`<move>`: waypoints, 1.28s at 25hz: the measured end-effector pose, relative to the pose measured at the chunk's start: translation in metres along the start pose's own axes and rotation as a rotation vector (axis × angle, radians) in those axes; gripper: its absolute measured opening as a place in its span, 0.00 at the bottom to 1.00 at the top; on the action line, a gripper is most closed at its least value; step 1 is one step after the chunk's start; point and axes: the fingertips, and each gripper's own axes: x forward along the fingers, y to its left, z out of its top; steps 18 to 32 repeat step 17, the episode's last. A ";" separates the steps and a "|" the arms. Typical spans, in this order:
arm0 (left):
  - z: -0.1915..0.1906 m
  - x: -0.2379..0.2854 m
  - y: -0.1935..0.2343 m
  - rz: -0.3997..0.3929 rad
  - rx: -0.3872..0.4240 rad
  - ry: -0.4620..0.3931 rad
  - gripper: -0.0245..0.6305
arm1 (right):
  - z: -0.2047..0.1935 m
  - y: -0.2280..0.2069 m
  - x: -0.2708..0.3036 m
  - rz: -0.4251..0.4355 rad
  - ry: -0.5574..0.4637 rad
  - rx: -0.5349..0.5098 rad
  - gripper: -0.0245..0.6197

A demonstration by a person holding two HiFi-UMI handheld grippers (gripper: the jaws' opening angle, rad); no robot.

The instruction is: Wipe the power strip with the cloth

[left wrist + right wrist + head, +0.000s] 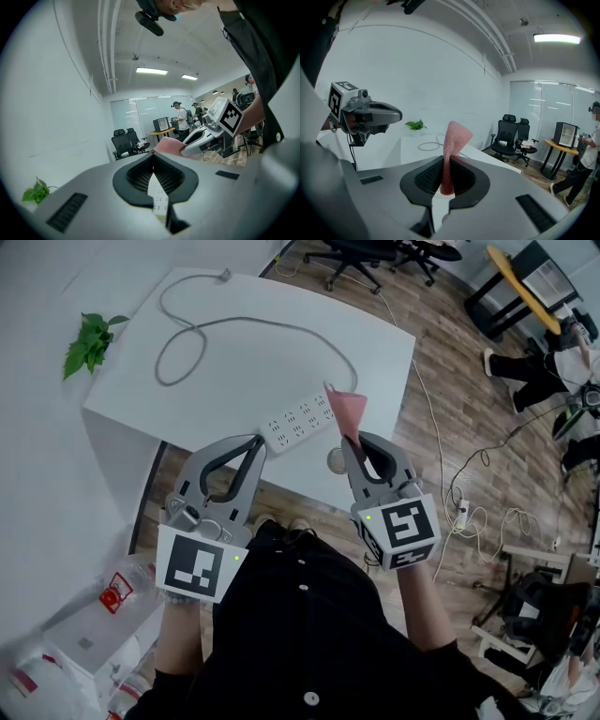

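Between the jaws of the right tool (445,164) stands a pink waffle-weave cloth (453,138). It is pinched low down, so its free end rises upright and curls over above the tips. This tool is clamped firmly on the cloth. Its marker cube (405,529) carries black squares on white and a small green light, with no letters.

Beside it, the left tool (153,158) has its jaws pressed together at the tips with nothing caught between them. Through the gap lower down, a slice of the white power strip (159,201) shows.

Seen from the head view, both tools hover over the near edge of the white counter (234,381). The left tip is just at the strip's near-left end, and the right tip and cloth are at its right end. Whether either touches the strip cannot be told.

The power strip lies slantwise by that edge with its rows of sockets facing up; any print on it is too small to read. Its grey cable (246,326) leaves the right end, loops across the counter and ends in a plug near the far edge. A small green plant (89,341) sits at the counter's left corner. Black office chairs (513,136) stand on the wooden floor (441,437) beyond.
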 end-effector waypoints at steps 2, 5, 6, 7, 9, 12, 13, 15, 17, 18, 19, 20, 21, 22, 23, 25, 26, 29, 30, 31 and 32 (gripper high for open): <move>-0.002 -0.001 0.001 0.006 -0.003 0.005 0.06 | 0.002 0.001 0.000 0.002 0.000 -0.007 0.11; -0.003 -0.002 0.002 0.014 -0.015 0.011 0.06 | 0.004 0.002 0.001 0.005 -0.003 -0.005 0.11; -0.003 -0.002 0.002 0.015 -0.016 0.011 0.06 | 0.004 0.002 0.001 0.006 -0.003 -0.005 0.11; -0.003 -0.002 0.001 0.015 -0.016 0.012 0.06 | 0.004 0.002 0.001 0.007 -0.003 -0.006 0.11; -0.003 -0.002 0.000 0.015 -0.015 0.014 0.06 | 0.004 0.002 0.000 0.008 -0.003 -0.008 0.11; -0.002 -0.002 0.002 0.020 -0.017 0.009 0.06 | 0.005 0.002 0.001 0.009 -0.003 -0.009 0.11; -0.002 -0.002 0.003 0.022 -0.017 0.008 0.06 | 0.005 0.002 0.001 0.009 -0.002 -0.010 0.11; -0.002 -0.003 0.003 0.023 -0.018 0.011 0.06 | 0.004 0.001 0.001 0.008 0.002 -0.011 0.11; -0.002 -0.004 0.004 0.024 -0.022 0.015 0.06 | 0.003 0.001 0.001 0.007 0.006 -0.010 0.11; -0.002 -0.004 0.004 0.024 -0.022 0.015 0.06 | 0.003 0.001 0.001 0.007 0.006 -0.010 0.11; -0.002 -0.004 0.004 0.024 -0.022 0.015 0.06 | 0.003 0.001 0.001 0.007 0.006 -0.010 0.11; -0.002 -0.004 0.004 0.024 -0.022 0.015 0.06 | 0.003 0.001 0.001 0.007 0.006 -0.010 0.11; -0.002 -0.004 0.004 0.024 -0.022 0.015 0.06 | 0.003 0.001 0.001 0.007 0.006 -0.010 0.11; -0.002 -0.004 0.004 0.024 -0.022 0.015 0.06 | 0.003 0.001 0.001 0.007 0.006 -0.010 0.11; -0.002 -0.004 0.004 0.024 -0.022 0.015 0.06 | 0.003 0.001 0.001 0.007 0.006 -0.010 0.11; -0.002 -0.004 0.004 0.024 -0.022 0.015 0.06 | 0.003 0.001 0.001 0.007 0.006 -0.010 0.11; -0.002 -0.004 0.004 0.024 -0.022 0.015 0.06 | 0.003 0.001 0.001 0.007 0.006 -0.010 0.11; -0.002 -0.004 0.004 0.024 -0.022 0.015 0.06 | 0.003 0.001 0.001 0.007 0.006 -0.010 0.11; -0.002 -0.004 0.004 0.024 -0.022 0.015 0.06 | 0.003 0.001 0.001 0.007 0.006 -0.010 0.11; -0.002 -0.004 0.004 0.024 -0.022 0.015 0.06 | 0.003 0.001 0.001 0.007 0.006 -0.010 0.11; -0.002 -0.004 0.004 0.024 -0.022 0.015 0.06 | 0.003 0.001 0.001 0.007 0.006 -0.010 0.11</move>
